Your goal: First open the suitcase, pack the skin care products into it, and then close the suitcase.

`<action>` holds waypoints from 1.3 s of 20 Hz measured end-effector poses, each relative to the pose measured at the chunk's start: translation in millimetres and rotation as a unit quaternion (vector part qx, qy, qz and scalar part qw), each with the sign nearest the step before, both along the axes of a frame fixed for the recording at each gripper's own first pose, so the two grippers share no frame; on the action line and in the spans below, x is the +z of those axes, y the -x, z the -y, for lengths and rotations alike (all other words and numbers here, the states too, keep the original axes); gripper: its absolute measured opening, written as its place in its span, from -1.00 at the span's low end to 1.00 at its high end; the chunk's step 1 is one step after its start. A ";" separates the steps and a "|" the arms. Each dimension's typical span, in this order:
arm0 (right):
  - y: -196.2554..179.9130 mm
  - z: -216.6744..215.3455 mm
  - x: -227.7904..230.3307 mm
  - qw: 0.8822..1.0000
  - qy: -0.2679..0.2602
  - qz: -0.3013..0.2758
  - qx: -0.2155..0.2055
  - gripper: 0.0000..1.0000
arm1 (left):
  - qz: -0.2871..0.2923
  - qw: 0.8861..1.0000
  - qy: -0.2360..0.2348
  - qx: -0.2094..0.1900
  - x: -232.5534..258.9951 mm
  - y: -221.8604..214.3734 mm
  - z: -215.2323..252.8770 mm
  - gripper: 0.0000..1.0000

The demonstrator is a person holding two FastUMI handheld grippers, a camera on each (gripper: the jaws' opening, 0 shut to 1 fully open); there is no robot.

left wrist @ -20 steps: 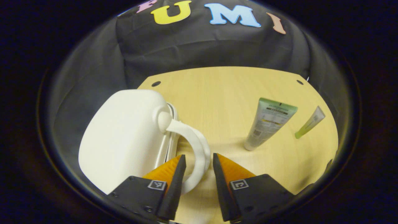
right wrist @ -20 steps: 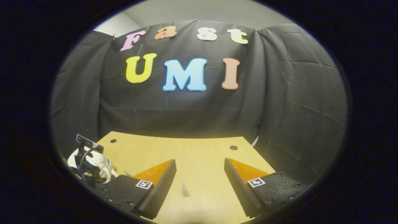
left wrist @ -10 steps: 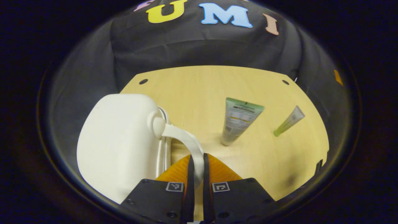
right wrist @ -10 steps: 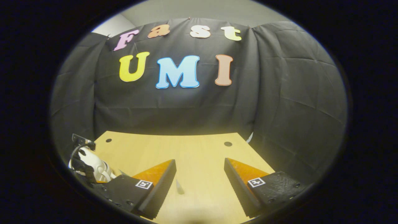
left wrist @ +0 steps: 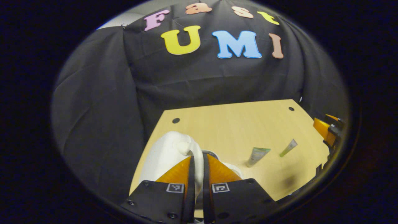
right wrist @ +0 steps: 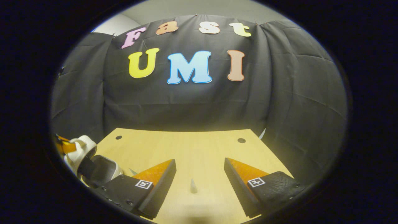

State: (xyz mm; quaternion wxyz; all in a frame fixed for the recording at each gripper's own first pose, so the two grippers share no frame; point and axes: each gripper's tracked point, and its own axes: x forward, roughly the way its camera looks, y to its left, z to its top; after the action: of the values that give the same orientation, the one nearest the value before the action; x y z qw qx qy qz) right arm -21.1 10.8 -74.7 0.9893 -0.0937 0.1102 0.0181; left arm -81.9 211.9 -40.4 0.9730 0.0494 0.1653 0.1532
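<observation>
left tongs (left wrist: pixel 196 174): mine are pinched tight on the white handle (left wrist: pixel 196 152) of the suitcase, both fingers pressing it, right at the bottom of the left gripper view
suitcase (left wrist: pixel 161 155): small white hard-shell thing at the near left part of the desk (left wrist: pixel 236 124); in the right gripper view its lid (right wrist: pixel 81 146) is lifted and tilted up, and you can see the dark inside (right wrist: pixel 102 169), so it's partly open
right tongs (right wrist: pixel 199 177): spread wide, gripping nothing, hovering over the near middle of the desk; they also peek in at the right edge of the left gripper view (left wrist: pixel 326 130)
big tube (left wrist: pixel 257 155): green-topped skin care tube lying flat on the desk, to the right of the suitcase and apart from it
small tube (left wrist: pixel 288 148): thinner yellow-green one just beside the big tube, a bit further right, not touching it; a pale pointed tip (right wrist: pixel 193 186) that's on the desk shows between my right fingers, can't tell which tube it belongs to
desk holes: a dark round hole (left wrist: pixel 176 120) near the far left corner, another (left wrist: pixel 291 109) at the far right
back: black cloth wall (right wrist: pixel 192 102) behind the far edge of the desk
</observation>
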 end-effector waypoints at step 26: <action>14.2 44.5 -32.2 0.997 -0.027 -0.050 -0.052 0.89 | 0.002 0.996 -0.080 -0.040 -69.6 -85.9 -91.0 0.89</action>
State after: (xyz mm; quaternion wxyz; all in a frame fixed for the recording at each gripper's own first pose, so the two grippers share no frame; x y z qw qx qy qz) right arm -35.2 -33.7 -106.9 0.9843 -0.0601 0.1641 -0.0253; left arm 4.0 303.0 -110.0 0.9717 0.1336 0.1482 0.1267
